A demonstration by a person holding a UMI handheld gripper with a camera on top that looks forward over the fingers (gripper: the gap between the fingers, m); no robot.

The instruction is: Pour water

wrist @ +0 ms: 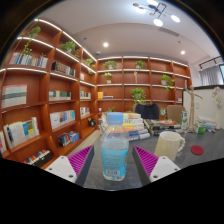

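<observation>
A clear plastic water bottle (pixel 114 152) with a light blue label stands upright on the grey table (pixel 130 178). It is between the fingers of my gripper (pixel 113 160), which is open. A narrow gap shows between the bottle and each magenta pad, the left pad (pixel 81 158) and the right pad (pixel 147 160). The bottle's cap end reaches up in front of the stacked items behind it. A white jug-like cup (pixel 168 145) stands on the table beyond the right finger.
Wooden bookshelves (pixel 45 95) line the left wall and the back wall. Books and boxes (pixel 128 124) are piled on the table behind the bottle. A small red object (pixel 197 150) lies to the right of the white cup.
</observation>
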